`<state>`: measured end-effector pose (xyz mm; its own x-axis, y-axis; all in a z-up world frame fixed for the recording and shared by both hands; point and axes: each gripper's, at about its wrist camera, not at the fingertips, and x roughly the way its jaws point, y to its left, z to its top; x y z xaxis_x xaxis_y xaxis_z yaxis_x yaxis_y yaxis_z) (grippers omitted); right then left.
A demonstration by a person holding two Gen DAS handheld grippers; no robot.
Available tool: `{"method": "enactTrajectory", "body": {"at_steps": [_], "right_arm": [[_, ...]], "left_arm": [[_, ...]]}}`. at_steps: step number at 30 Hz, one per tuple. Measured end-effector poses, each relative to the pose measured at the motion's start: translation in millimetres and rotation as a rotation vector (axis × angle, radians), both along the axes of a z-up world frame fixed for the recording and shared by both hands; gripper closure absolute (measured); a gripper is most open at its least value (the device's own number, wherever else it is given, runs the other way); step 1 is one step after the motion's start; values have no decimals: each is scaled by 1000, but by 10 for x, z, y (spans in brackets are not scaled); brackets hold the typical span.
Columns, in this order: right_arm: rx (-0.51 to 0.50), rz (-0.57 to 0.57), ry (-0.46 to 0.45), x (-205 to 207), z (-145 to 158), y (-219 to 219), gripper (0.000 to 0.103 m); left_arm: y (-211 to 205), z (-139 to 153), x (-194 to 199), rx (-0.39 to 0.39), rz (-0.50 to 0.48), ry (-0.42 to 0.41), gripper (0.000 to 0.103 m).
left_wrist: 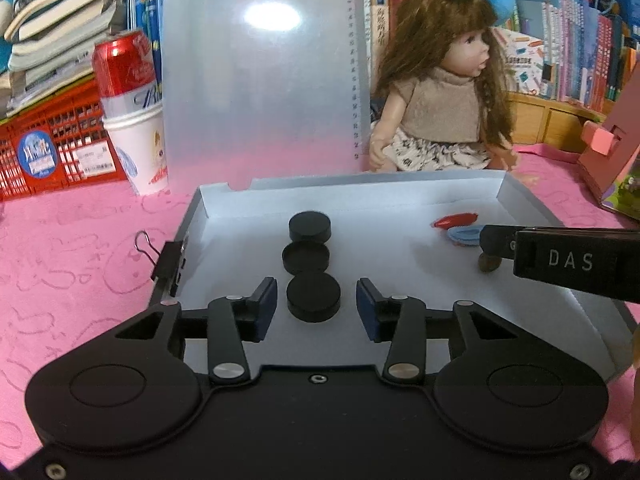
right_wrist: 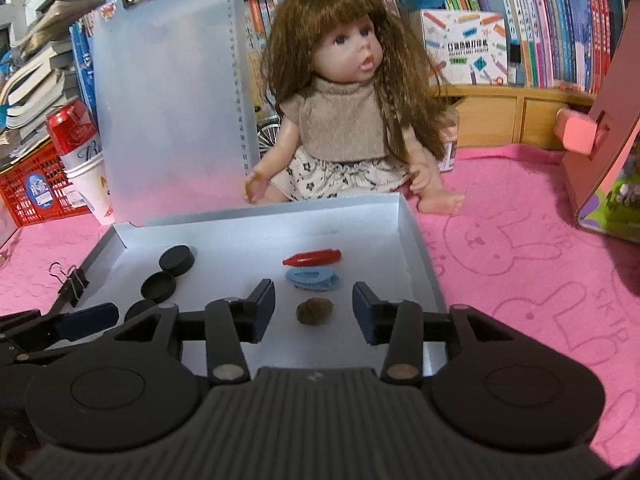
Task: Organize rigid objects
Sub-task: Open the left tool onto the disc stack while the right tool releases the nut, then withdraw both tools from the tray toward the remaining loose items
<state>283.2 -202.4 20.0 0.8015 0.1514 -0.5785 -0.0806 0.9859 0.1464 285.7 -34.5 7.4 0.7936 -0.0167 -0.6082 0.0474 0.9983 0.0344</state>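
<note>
A shallow white box [left_wrist: 400,190] [right_wrist: 420,248] lies open on the pink cloth. On its left side three black round caps stand in a row: near [left_wrist: 314,297], middle [left_wrist: 306,257], far [left_wrist: 310,227]. My left gripper [left_wrist: 316,306] is open with the near cap between its fingers, apart from both pads. On the box's right side lie a red clip [right_wrist: 313,258], a blue clip [right_wrist: 313,279] and a brown walnut [right_wrist: 315,311]. My right gripper [right_wrist: 313,312] is open with the walnut between its fingers, not touching.
A doll [right_wrist: 344,120] sits behind the box. A translucent clipboard [left_wrist: 260,68] stands at the back left beside a red can on a paper cup [left_wrist: 132,120] and a red basket [left_wrist: 52,148]. A binder clip [left_wrist: 160,258] grips the box's left wall. A pink toy house [right_wrist: 604,140] stands right.
</note>
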Motion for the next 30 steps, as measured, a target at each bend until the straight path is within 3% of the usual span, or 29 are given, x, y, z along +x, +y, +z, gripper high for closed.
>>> {"method": "enactTrajectory", "body": {"at_steps": [12,20,30], "right_arm": [[-70,62,-78,-477,265,5,38],[-61,111,-117,-1027,397,-66,33],[-130,185,-171,-1771,576,5,27]], "left_arm": [[-10,360,-509,-20,-30,-43,49],[115,501,-1111,-69,-37,-46,46],[175,645,-1878,-81,-59,-63,44]]}}
